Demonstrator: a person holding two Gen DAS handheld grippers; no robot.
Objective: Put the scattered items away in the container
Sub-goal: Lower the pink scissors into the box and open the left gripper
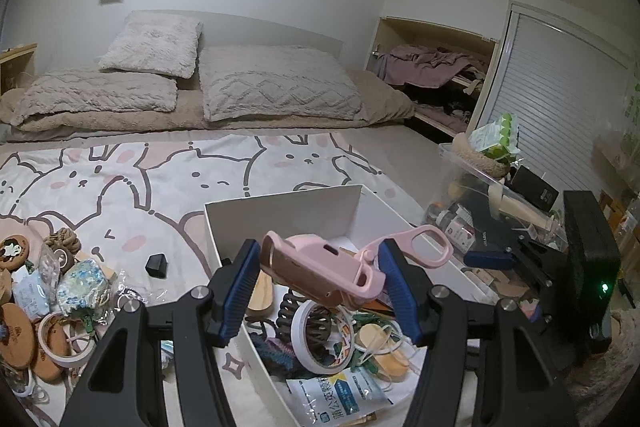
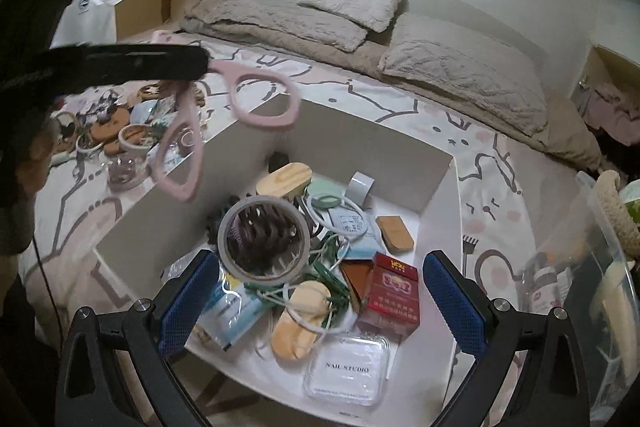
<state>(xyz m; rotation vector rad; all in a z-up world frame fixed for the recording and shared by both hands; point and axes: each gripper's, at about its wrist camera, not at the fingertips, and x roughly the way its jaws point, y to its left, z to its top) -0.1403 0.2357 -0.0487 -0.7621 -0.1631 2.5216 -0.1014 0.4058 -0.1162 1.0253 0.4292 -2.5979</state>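
Note:
My left gripper (image 1: 320, 291) is shut on pink scissors in a pink sheath (image 1: 320, 273) and holds them above the white box (image 1: 280, 211) on the bed. In the right wrist view the scissors' pink handles (image 2: 264, 99) hang over the box's left wall (image 2: 192, 187). My right gripper (image 2: 320, 299) is open and empty over the near end of the box. The box holds a tape roll (image 2: 264, 239), a red packet (image 2: 394, 291), a clear nail case (image 2: 348, 371), wooden pieces and green clips. Scattered items (image 1: 44, 303) lie on the bedsheet at the left.
A small black block (image 1: 157, 265) lies on the sheet left of the box. A clear bin (image 1: 492, 179) with bottles and packets stands right of the box. Pillows (image 1: 276, 83) and a folded blanket lie at the bed's head. A shelf unit stands at the far right.

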